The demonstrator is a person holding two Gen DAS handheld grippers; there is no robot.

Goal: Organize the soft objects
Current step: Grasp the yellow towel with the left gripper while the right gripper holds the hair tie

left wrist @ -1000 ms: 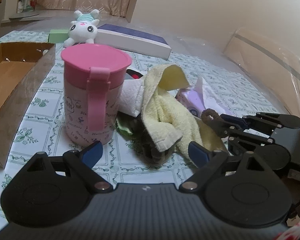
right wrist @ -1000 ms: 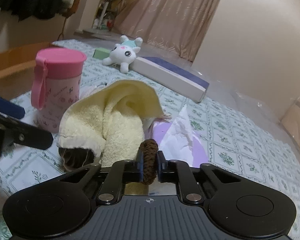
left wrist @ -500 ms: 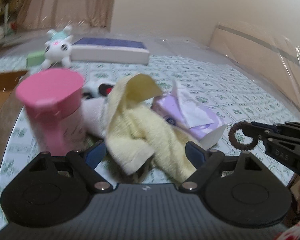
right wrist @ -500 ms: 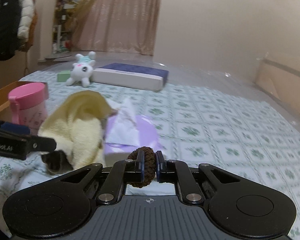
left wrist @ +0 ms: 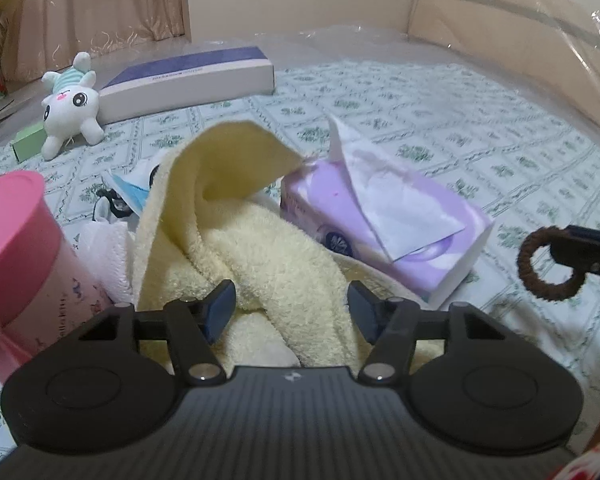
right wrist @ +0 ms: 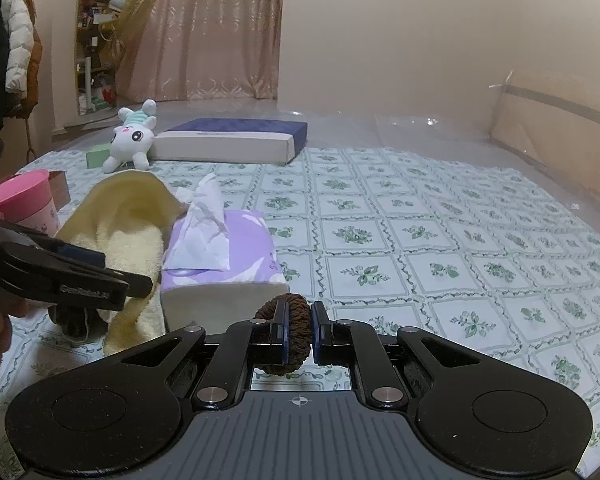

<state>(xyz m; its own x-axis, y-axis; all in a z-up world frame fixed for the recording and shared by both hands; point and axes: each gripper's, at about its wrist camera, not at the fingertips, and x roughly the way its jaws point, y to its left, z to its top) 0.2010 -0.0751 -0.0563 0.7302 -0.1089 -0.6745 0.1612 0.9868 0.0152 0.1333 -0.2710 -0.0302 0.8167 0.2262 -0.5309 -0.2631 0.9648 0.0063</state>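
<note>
Clamping one hair tie [right wrist: 296, 322], right jaws; left jaws, closing, straddle one towel [left wrist: 268, 248].

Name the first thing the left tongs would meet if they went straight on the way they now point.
Most likely the yellow towel: its fold already lies between the left tongs, whose jaws have just been closing. The pads do not seem to press it yet, though depth is hard to judge.

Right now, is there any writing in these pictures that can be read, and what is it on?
"hello kitty", faint: pink cup.
Embossed lettering, blurred, unreadable: side of left hand-held gripper.
Small print line, too small: long blue-and-white box.
Purple tissue pack: a round logo only, no legible words.
</note>
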